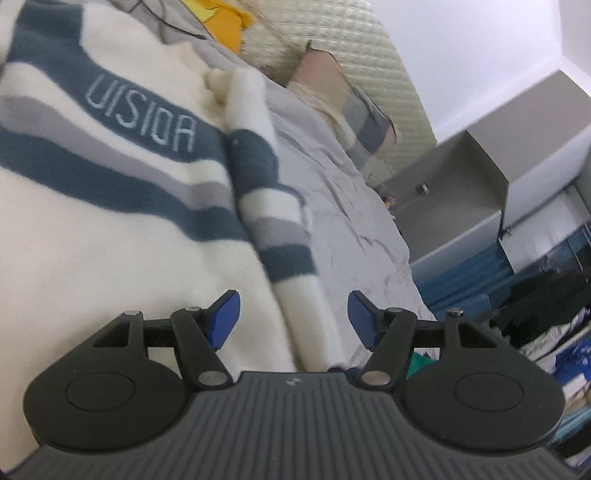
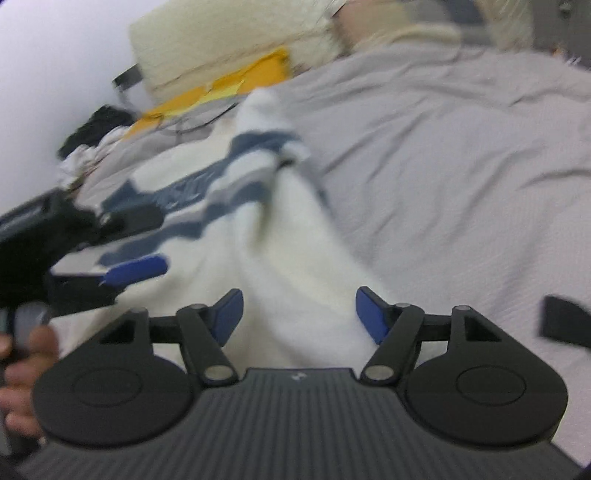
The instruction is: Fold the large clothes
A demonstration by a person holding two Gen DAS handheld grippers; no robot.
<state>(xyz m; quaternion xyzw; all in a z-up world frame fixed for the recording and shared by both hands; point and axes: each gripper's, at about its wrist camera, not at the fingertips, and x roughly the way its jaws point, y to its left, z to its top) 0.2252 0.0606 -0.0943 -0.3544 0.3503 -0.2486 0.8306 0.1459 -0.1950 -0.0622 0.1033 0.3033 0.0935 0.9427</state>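
My work lies on a bed point(image 1: 332, 192) covered in a wrinkled pale grey sheet point(image 2: 461, 155). Spread flat on it: a cream sweater point(image 1: 92, 258) with blue and grey stripes, one sleeve point(image 1: 266, 192) folded along its side. Yellow cloth point(image 1: 225, 26) and a patterned pillow point(image 1: 354, 107) sit by the headboard.

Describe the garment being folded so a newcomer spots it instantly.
Start at the bed with the grey sheet. On it lies a fluffy white sweater, sleeve folded along its side. Unlike the yellow cloth near the headboard, it has dark blue and grey stripes, one bearing pale lettering.
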